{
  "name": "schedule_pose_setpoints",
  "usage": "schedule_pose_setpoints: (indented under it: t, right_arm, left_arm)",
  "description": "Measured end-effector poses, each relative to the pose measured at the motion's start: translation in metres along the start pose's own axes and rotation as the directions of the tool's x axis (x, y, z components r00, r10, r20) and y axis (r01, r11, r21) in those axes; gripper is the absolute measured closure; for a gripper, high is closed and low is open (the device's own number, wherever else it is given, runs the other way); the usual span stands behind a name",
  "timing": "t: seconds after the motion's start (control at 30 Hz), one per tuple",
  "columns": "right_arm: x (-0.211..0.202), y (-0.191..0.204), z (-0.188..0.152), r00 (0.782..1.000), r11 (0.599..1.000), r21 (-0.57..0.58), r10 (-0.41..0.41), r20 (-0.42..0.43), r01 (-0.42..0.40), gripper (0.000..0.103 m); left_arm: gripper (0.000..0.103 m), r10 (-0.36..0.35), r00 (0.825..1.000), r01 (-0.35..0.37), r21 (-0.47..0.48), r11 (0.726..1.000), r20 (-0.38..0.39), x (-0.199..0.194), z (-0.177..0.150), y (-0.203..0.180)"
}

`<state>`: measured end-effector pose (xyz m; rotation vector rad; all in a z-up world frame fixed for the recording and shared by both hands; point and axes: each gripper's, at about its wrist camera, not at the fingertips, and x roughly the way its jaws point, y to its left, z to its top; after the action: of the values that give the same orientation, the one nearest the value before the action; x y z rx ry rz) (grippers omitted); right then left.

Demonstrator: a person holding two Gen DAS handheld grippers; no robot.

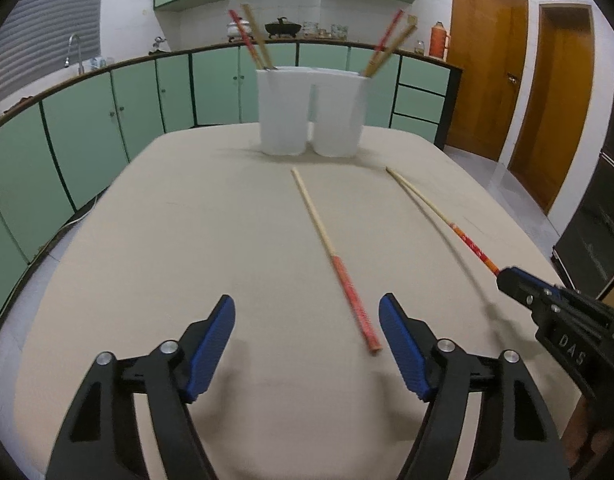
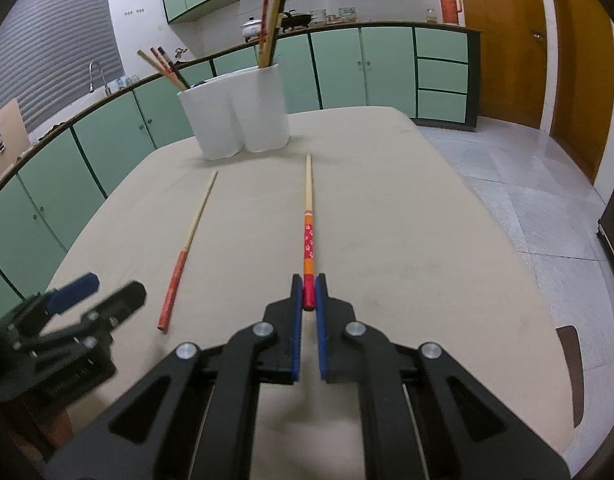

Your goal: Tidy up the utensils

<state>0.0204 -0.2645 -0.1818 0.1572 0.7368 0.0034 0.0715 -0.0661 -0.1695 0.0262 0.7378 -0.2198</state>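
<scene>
Two white holders point(image 1: 309, 112) point(image 2: 239, 114) stand together at the far side of the table, each with several chopsticks leaning in it. My right gripper point(image 2: 309, 294) point(image 1: 507, 276) is shut on the red end of a chopstick with an orange and red handle point(image 2: 308, 220) point(image 1: 439, 216), which points toward the holders. A second chopstick with a red handle point(image 1: 333, 256) point(image 2: 187, 248) lies flat on the table. My left gripper point(image 1: 307, 312) point(image 2: 95, 288) is open and empty, its right pad just beside that chopstick's red end.
The beige table point(image 1: 167, 240) has rounded edges. Green kitchen cabinets point(image 1: 87, 120) run behind and to the left. Wooden doors point(image 1: 523, 92) and a tiled floor point(image 2: 527, 184) are on the right.
</scene>
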Motion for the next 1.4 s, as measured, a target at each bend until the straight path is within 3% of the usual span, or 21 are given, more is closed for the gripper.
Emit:
schedule_pose_setpoints:
  t: [0.33,0.43,0.5,0.6,1.03,1.4]
  right_arm:
    - [-0.001,-0.009,-0.004,1.000,0.999,0.020,0.025,0.002,-0.025,0.098]
    - [-0.001,-0.010,-0.003,1.000,0.999,0.019,0.031,0.003,-0.031,0.098]
    - [-0.001,-0.011,-0.004,0.999,0.999,0.020,0.034,0.002,-0.034,0.098]
    - [0.000,-0.012,-0.004,0.999,0.999,0.021,0.035,0.001,-0.035,0.098]
    - [-0.006,-0.009,-0.001,1.000,1.000,0.002,0.023,0.017,-0.023,0.098]
    - [-0.027,-0.004,0.015,0.997,1.000,-0.016,0.016,0.075,-0.015,0.098]
  left_arm:
    - [0.053,0.054,0.998,-0.053,0.018,0.998,-0.014,0.013,-0.007,-0.024]
    - [0.069,0.053,0.998,-0.053,0.009,0.999,-0.023,0.016,-0.007,-0.024]
    - [0.089,0.053,0.998,-0.052,0.009,0.999,-0.027,0.017,-0.007,-0.025]
    - [0.096,0.057,0.998,-0.057,-0.004,0.998,-0.028,0.019,-0.007,-0.023]
    - [0.097,0.031,0.999,-0.031,0.020,0.999,0.014,-0.003,0.002,-0.024]
    - [0.097,-0.003,0.993,-0.002,0.037,0.999,0.119,-0.047,0.023,-0.020]
